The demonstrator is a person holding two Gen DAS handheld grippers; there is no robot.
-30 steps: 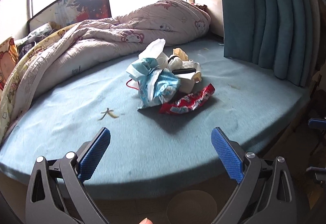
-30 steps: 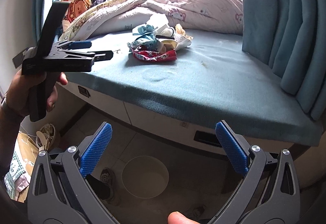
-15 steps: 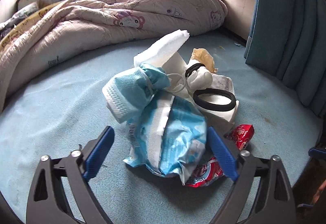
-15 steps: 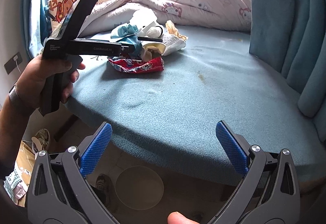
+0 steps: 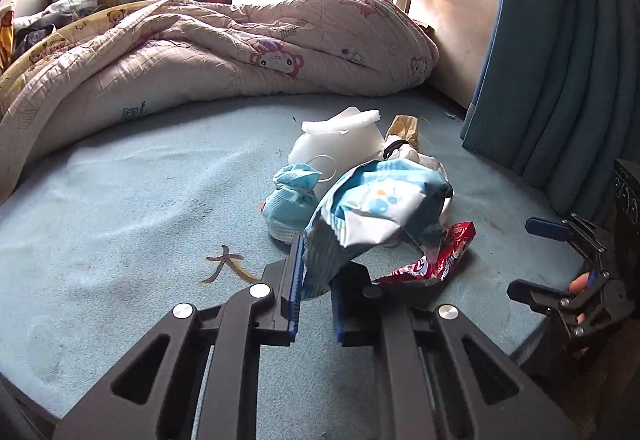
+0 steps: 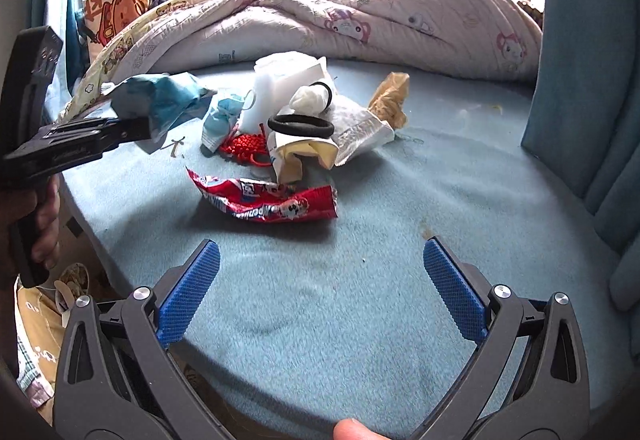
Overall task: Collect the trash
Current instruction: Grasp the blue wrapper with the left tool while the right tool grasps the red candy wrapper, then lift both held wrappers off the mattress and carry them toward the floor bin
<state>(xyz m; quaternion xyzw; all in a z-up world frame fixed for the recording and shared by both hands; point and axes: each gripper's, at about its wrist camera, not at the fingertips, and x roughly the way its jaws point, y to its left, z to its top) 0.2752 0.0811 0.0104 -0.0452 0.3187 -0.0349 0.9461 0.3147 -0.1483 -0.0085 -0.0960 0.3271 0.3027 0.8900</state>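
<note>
A pile of trash lies on the blue bed [image 5: 120,208]. My left gripper [image 5: 316,268] is shut on a crumpled blue-and-white wrapper [image 5: 376,208] and holds it lifted above the bed; it also shows in the right wrist view [image 6: 160,100]. A red snack wrapper [image 6: 272,200] lies in front of the pile, just ahead of my right gripper [image 6: 320,280], which is open and empty over the bed. Behind it lie a blue face mask [image 6: 222,116], white foam [image 6: 280,84], a black hair band [image 6: 300,126], white packaging [image 6: 360,128] and a brown paper scrap [image 6: 390,96].
A rumpled pink quilt [image 5: 224,52] fills the back of the bed. Blue curtains [image 5: 560,52] hang at the right. A red beaded cord [image 6: 244,144] lies by the mask. The bed's front edge drops to the floor at the left [image 6: 80,224].
My left gripper closed on the blue-and-white wrapper and lifted it off the pile. My right gripper moved forward over the bed toward the red wrapper, still open.
</note>
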